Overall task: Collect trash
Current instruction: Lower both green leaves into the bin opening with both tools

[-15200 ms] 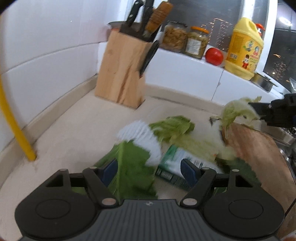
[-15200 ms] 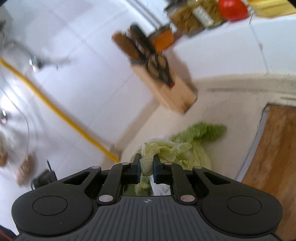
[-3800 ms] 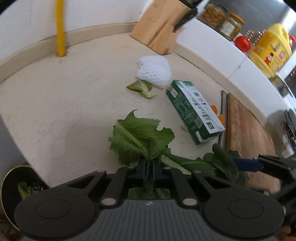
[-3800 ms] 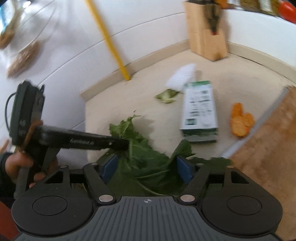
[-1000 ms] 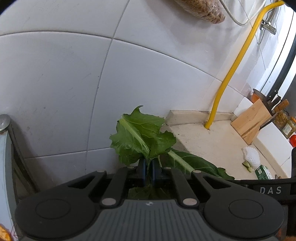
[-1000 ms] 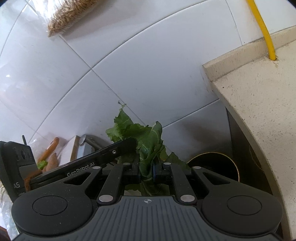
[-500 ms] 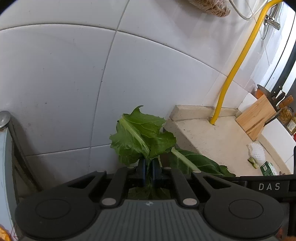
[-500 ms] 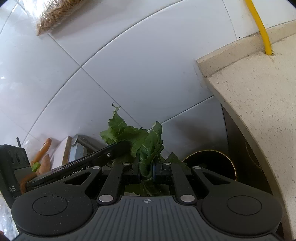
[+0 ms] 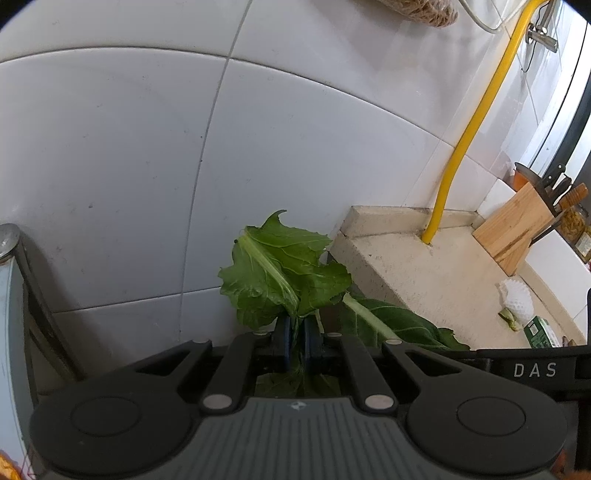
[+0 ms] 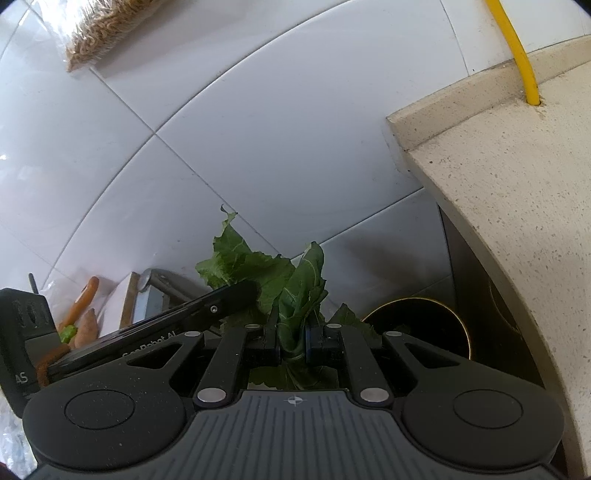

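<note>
My left gripper is shut on green vegetable leaves and holds them in the air off the end of the counter, against the white tiled wall. My right gripper is shut on more green leaves, close beside the left gripper, whose finger crosses its view. A dark round bin with a gold rim stands below, beside the counter's end. On the counter far off lie a white foam net, a small leaf scrap and a green carton.
A yellow pipe runs up the wall from the counter corner. A wooden knife block stands at the far end. A metal rack with carrots sits to the left. A bag of noodles hangs on the wall.
Since a second ago both grippers have drifted slightly, still shut on the leaves beside the counter's end. Earlier, the leaves were lifted off the counter and carried here.
</note>
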Motion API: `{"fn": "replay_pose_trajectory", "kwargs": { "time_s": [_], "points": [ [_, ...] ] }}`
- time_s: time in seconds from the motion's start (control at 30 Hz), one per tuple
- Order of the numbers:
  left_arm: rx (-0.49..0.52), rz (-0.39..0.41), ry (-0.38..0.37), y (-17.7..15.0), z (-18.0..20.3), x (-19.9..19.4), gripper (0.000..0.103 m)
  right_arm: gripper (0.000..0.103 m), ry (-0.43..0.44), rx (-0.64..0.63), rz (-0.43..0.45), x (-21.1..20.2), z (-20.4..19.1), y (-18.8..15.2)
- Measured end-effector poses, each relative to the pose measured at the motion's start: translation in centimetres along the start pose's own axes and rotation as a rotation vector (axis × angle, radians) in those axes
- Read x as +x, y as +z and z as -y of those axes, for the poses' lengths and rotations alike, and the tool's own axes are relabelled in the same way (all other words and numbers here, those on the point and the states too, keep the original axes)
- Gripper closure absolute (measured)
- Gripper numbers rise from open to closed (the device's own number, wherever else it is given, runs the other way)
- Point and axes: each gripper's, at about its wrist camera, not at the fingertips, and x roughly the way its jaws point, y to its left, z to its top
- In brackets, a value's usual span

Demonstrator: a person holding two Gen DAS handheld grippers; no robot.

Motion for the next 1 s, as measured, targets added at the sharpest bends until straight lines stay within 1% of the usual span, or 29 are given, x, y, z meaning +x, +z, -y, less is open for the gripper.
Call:
{"fn": "replay_pose_trajectory", "kwargs": {
  "time_s": [0.37,1.0],
  "points": [
    [0.019,-0.023,0.011,0.1,0.1,0.8,0.099,0.088,-0.024,0.013,0.012,0.3,0.3,0.1],
    [0.039,-0.075,0.048,0.0,0.3,2.6,0.099,0.088,-0.067,0.030,-0.027,2.5,2.0,0.4]
  ]
}}
